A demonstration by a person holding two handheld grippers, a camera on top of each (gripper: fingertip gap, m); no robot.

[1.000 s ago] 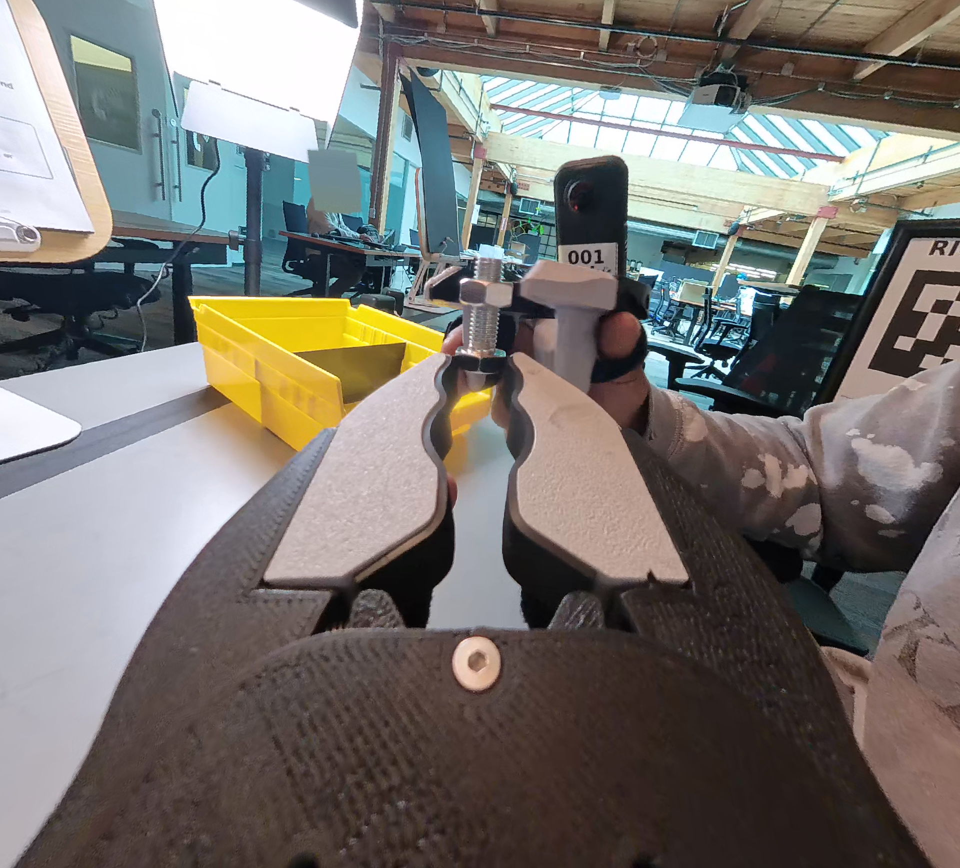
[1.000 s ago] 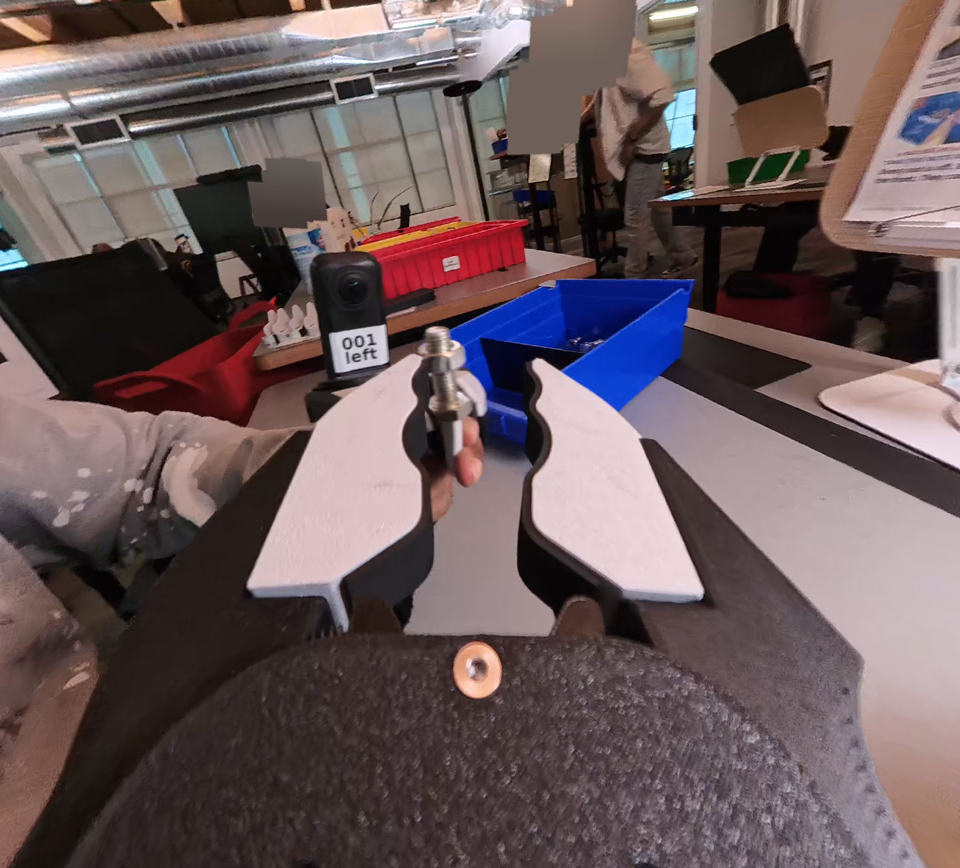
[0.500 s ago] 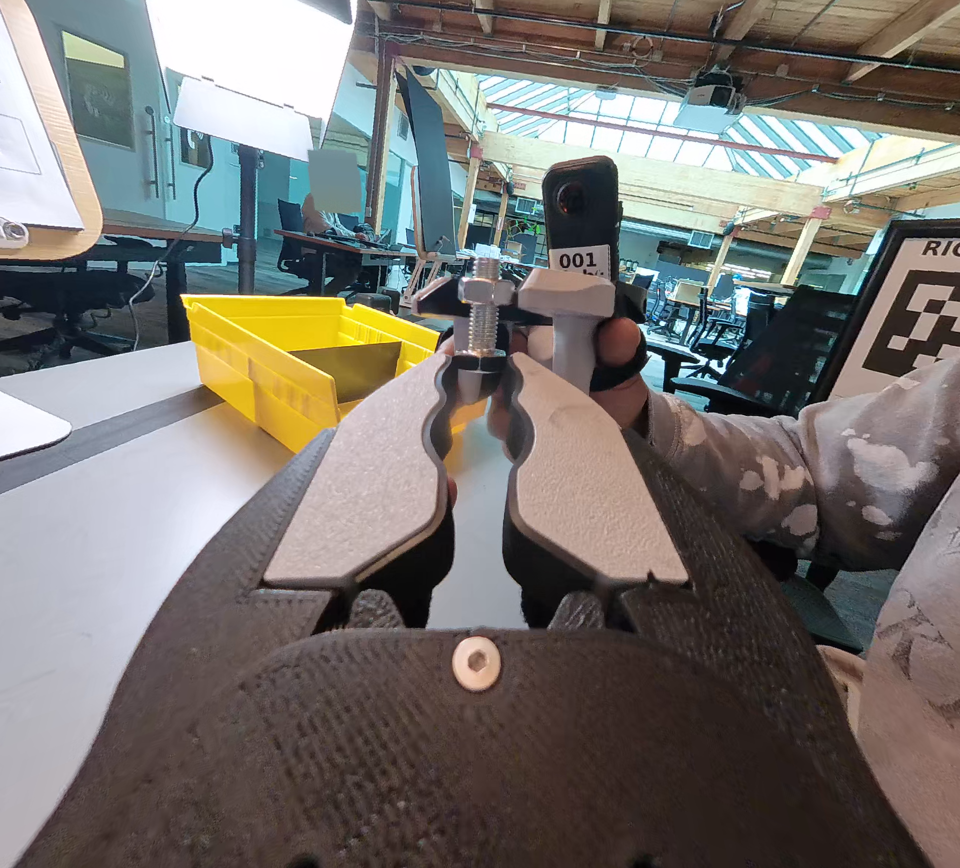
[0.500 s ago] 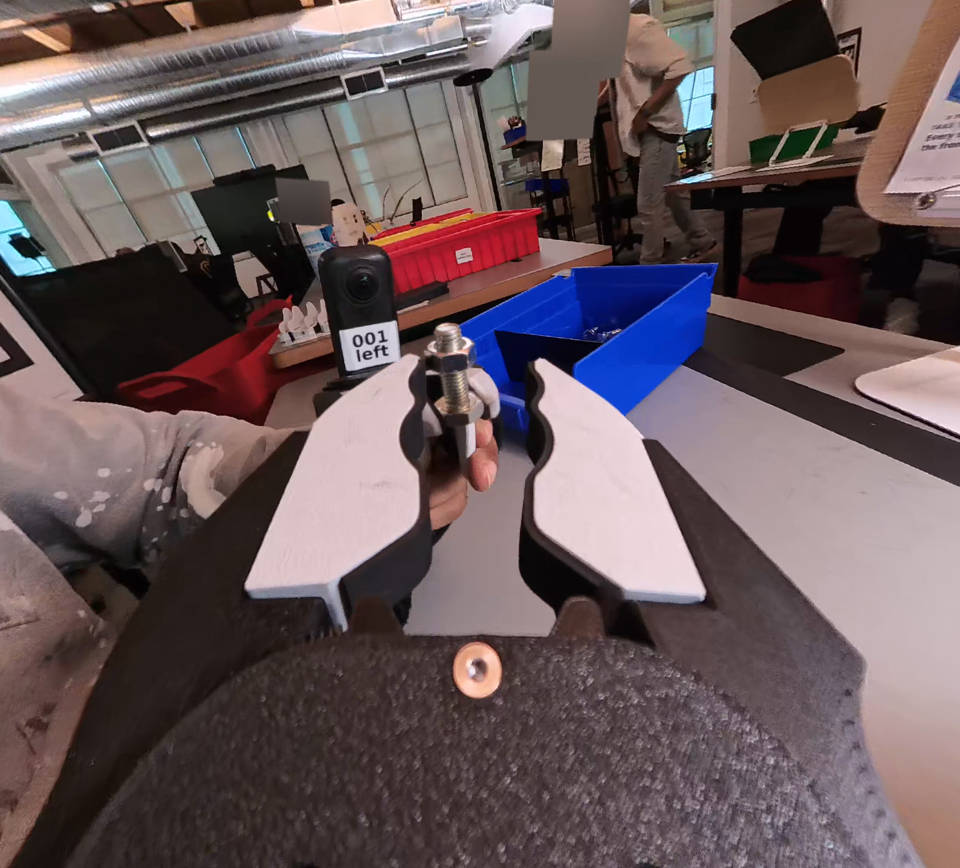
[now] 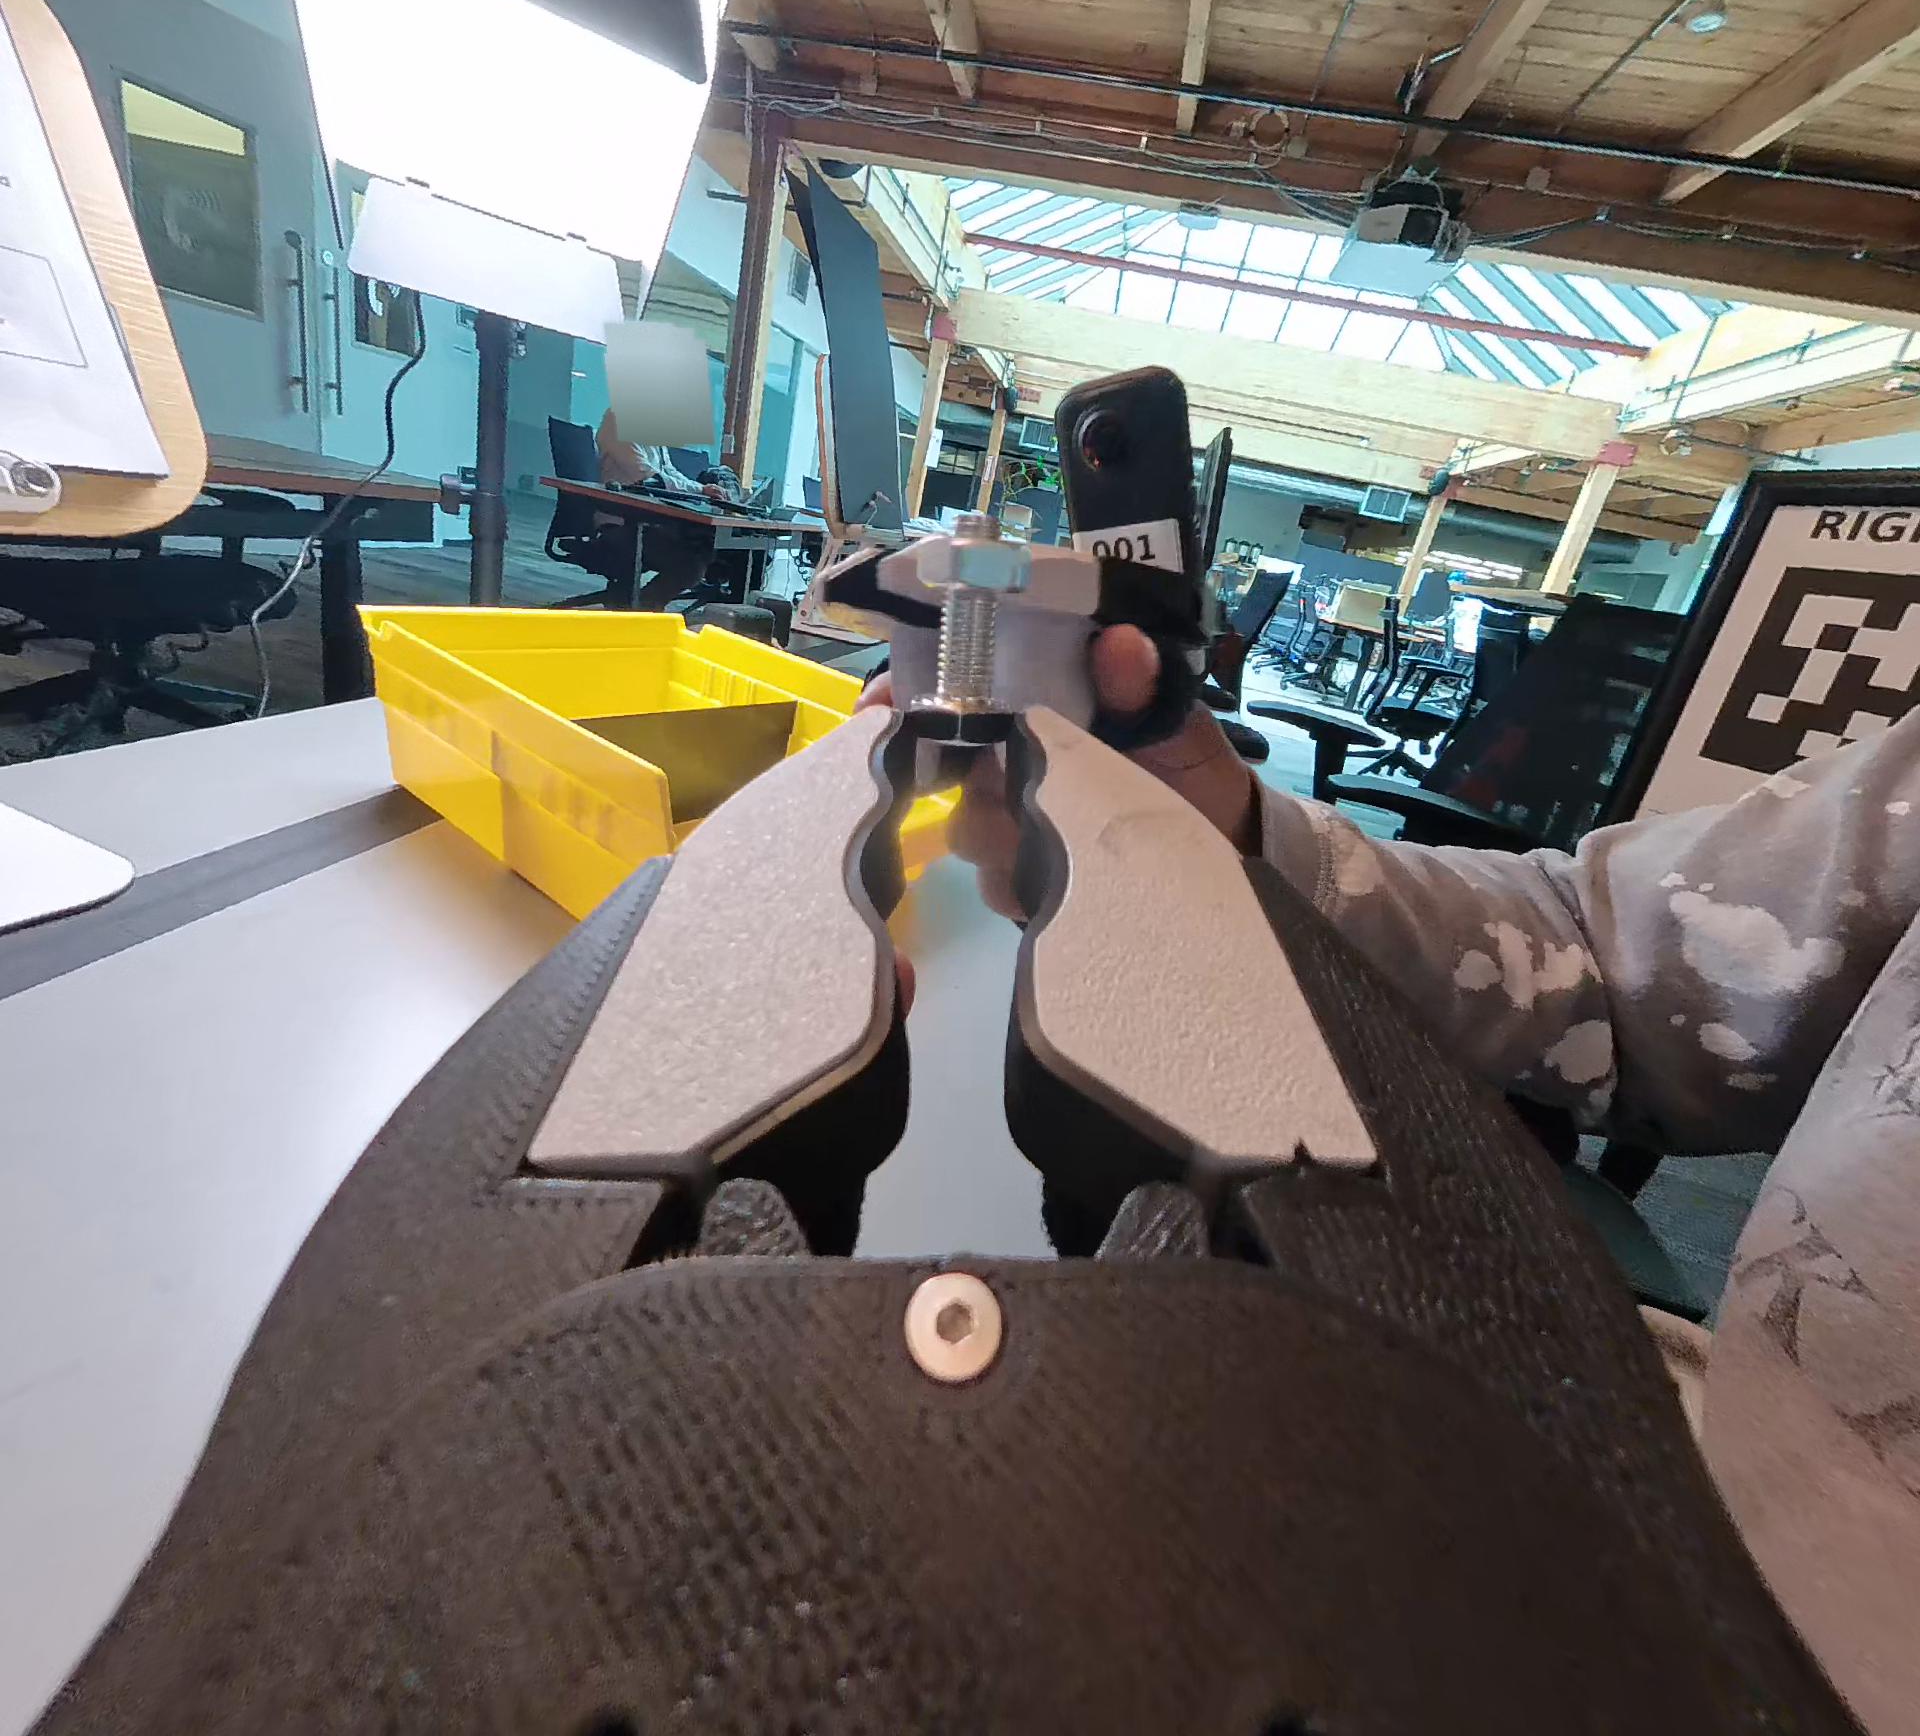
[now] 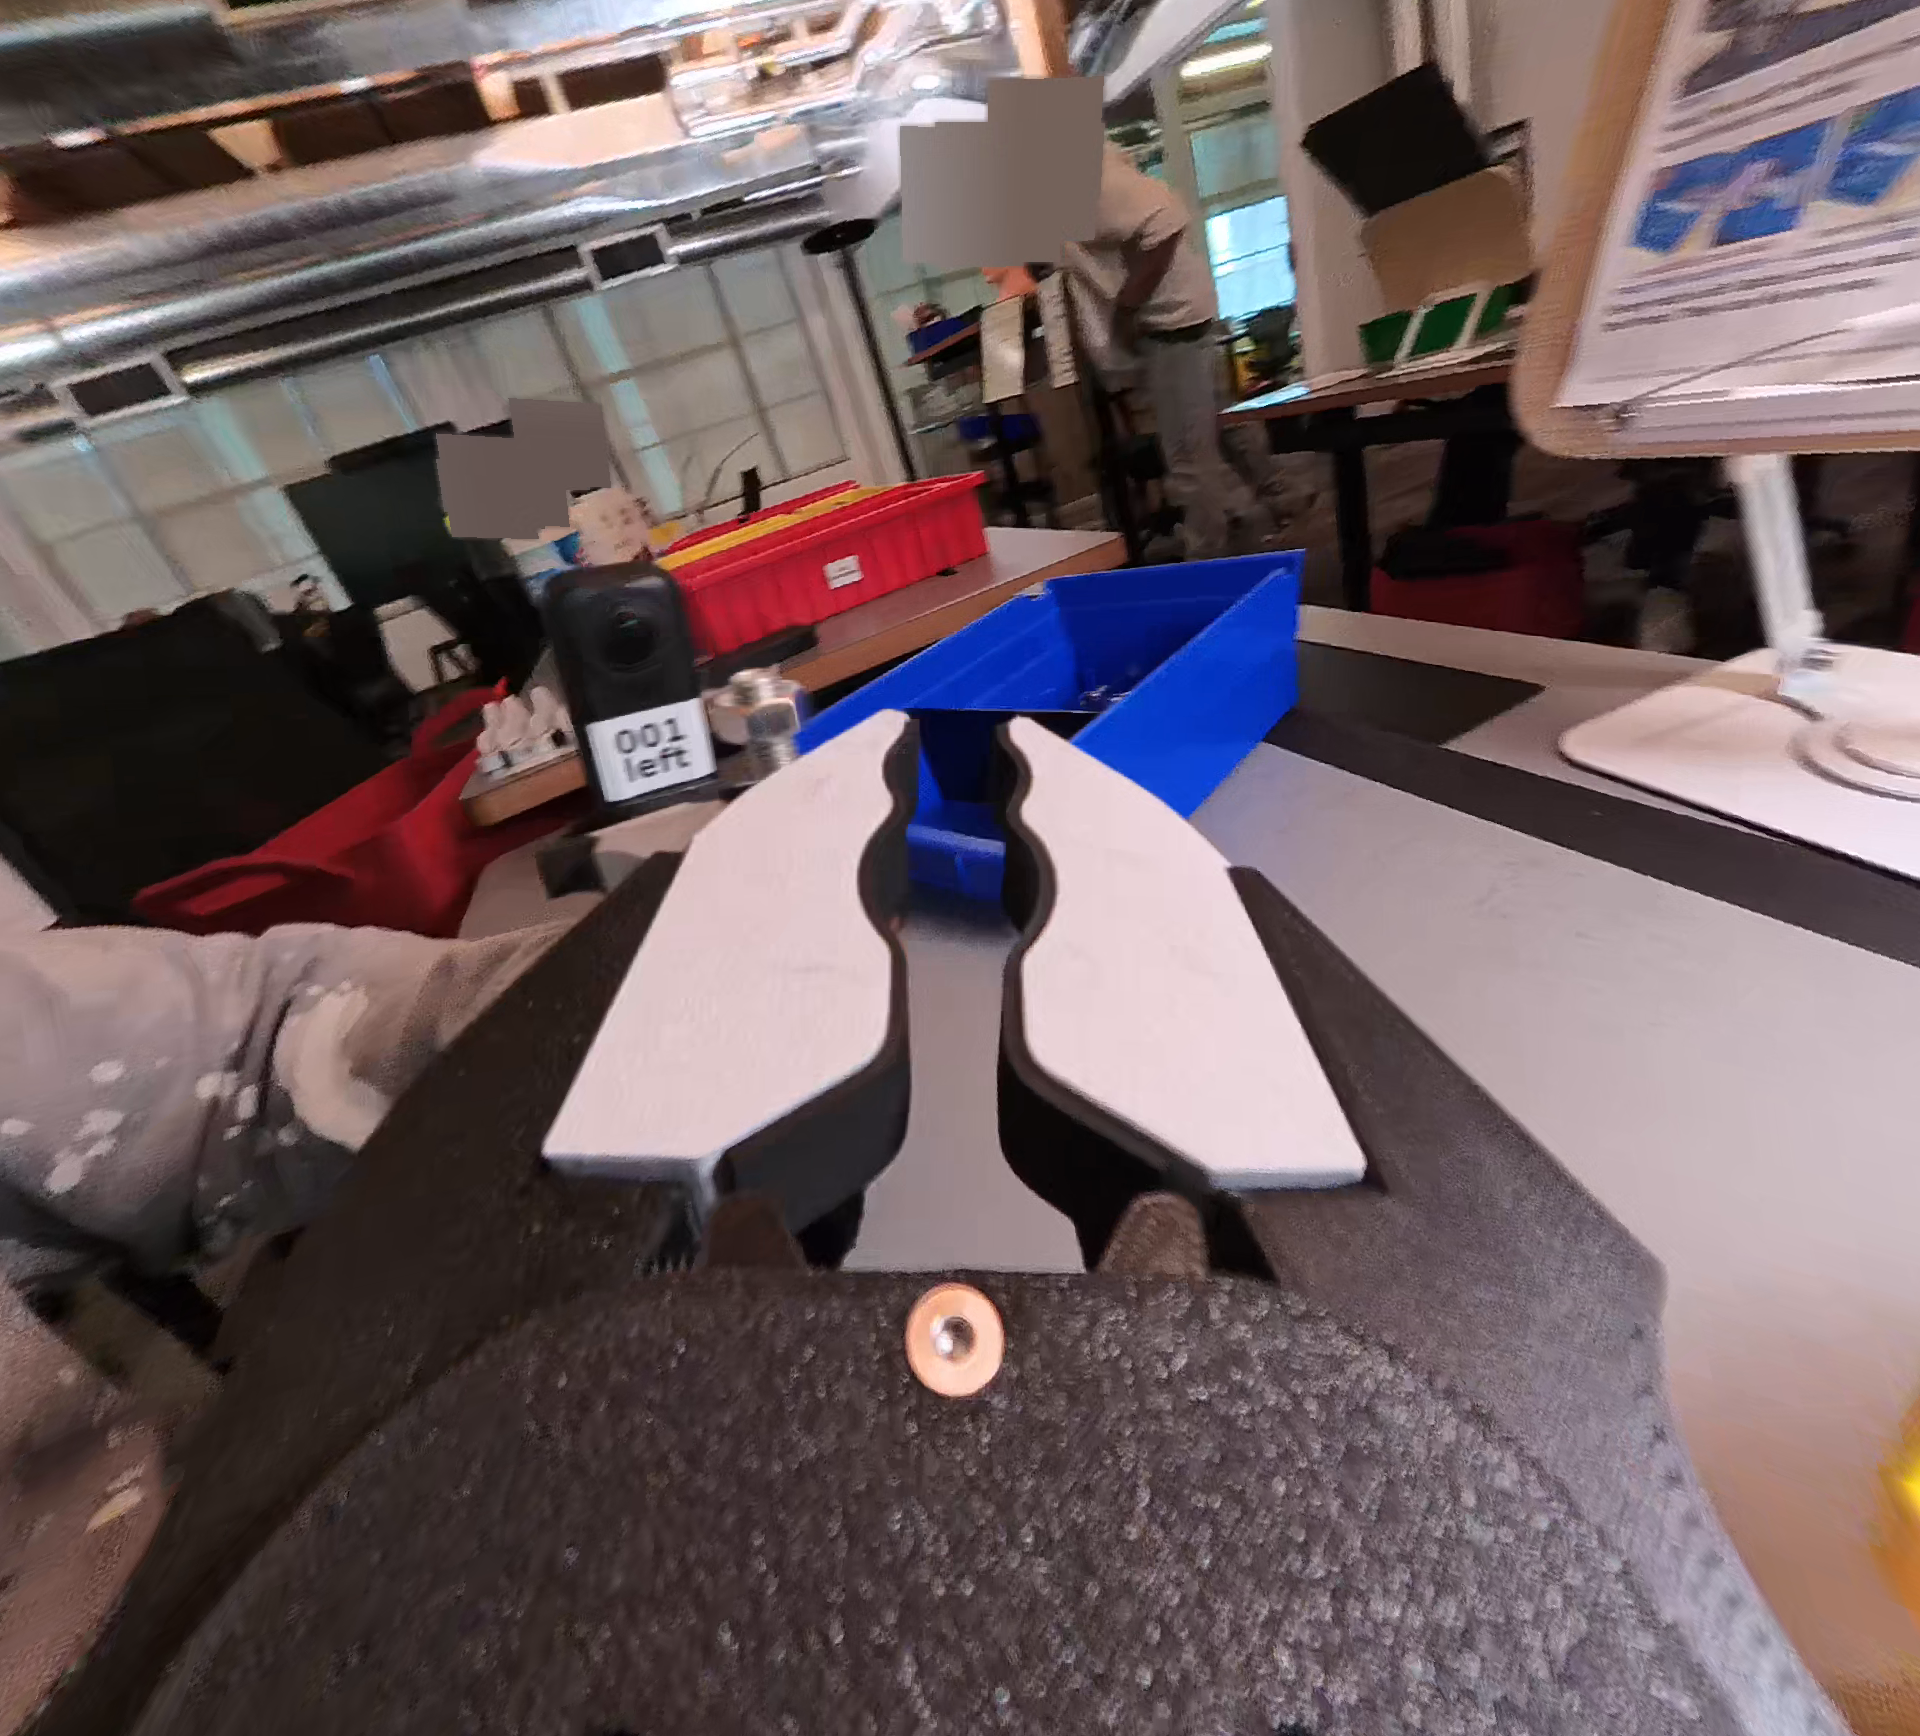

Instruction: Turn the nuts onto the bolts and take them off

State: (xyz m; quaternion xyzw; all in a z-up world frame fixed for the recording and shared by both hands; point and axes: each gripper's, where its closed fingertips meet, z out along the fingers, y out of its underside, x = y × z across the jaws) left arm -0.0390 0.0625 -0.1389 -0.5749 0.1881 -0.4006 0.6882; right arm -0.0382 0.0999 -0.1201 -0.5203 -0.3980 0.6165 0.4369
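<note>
My left gripper (image 5: 956, 736) holds the bolt (image 5: 964, 647) upright by its head, jaws closed on it, above the grey counter (image 5: 208, 1011) near the yellow bin (image 5: 499, 699). The nut (image 5: 971, 559) sits near the bolt's top. My right gripper (image 6: 951, 741) has narrow, empty jaws facing the blue bin (image 6: 1164, 647).

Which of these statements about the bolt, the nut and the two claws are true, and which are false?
1. The left claw grips the bolt by its head, shaft upright. True.
2. The nut sits down against the bolt's head. False: it sits near the top of the thread.
3. The right claw is clamped on the nut. False: nothing lies between its fingers; the nut is beside them.
4. A yellow bin stands on the table. True.
</note>
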